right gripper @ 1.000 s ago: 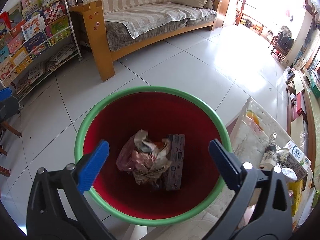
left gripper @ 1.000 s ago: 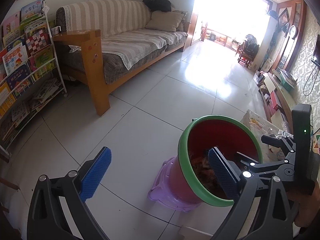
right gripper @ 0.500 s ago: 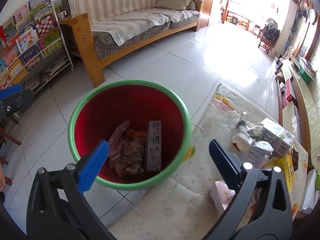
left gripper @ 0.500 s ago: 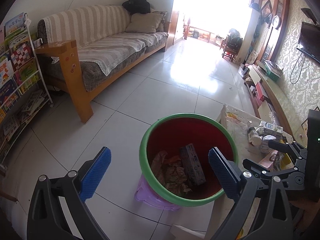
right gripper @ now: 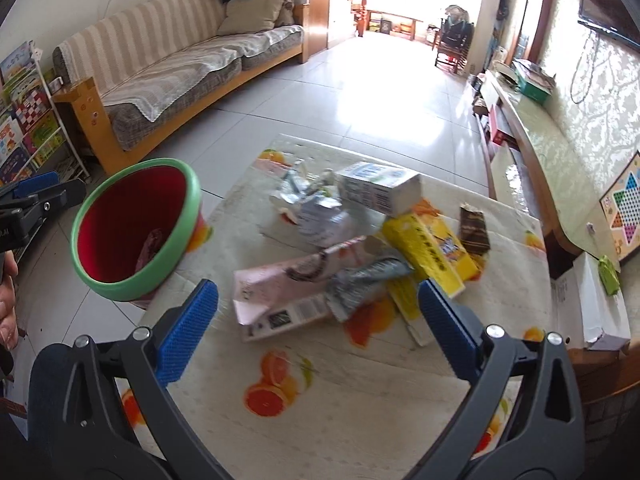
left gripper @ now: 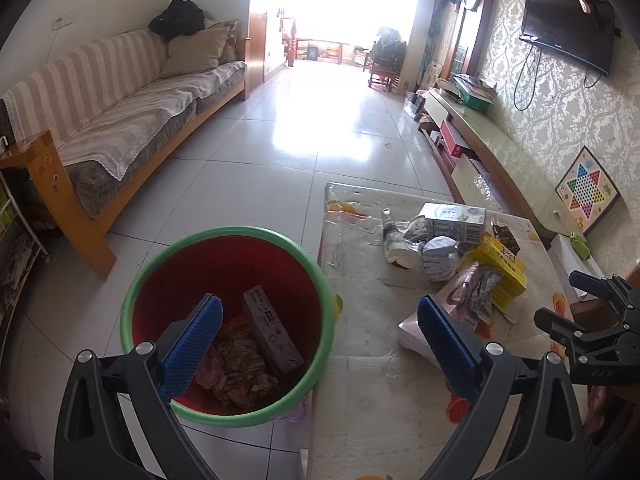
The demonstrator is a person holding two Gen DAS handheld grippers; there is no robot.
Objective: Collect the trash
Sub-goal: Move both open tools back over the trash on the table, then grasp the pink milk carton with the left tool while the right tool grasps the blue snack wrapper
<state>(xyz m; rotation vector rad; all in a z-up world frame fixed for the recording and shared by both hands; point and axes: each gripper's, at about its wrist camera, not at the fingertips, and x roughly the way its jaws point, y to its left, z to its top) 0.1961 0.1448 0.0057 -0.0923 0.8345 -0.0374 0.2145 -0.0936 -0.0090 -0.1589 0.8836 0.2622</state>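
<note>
A red bin with a green rim (left gripper: 230, 240) (right gripper: 120, 284) stands on the floor at the table's left edge, holding crumpled wrappers and a dark box (left gripper: 272, 330). Trash is piled on the fruit-print tablecloth (right gripper: 360, 392): a white carton (right gripper: 378, 186) (left gripper: 454, 218), a yellow box (right gripper: 432, 252) (left gripper: 500, 268), a pink flat box (right gripper: 288, 296), a silver wrapper (right gripper: 364, 280) and a brown wrapper (right gripper: 474, 230). My left gripper (left gripper: 318, 346) hangs open over the bin's right rim. My right gripper (right gripper: 316, 330) is open above the pink box, empty.
A striped sofa (left gripper: 120, 120) with a wooden arm lines the left wall. A bookshelf (right gripper: 24, 120) stands far left. A low TV cabinet (left gripper: 492, 152) runs along the right wall. A white box (right gripper: 592, 304) sits at the table's right edge. Tiled floor (left gripper: 300, 120) stretches ahead.
Both grippers swung right, from over the bin toward the table. The trash pile has come into the middle of the right wrist view; the bin has slid left. Both stay open.
</note>
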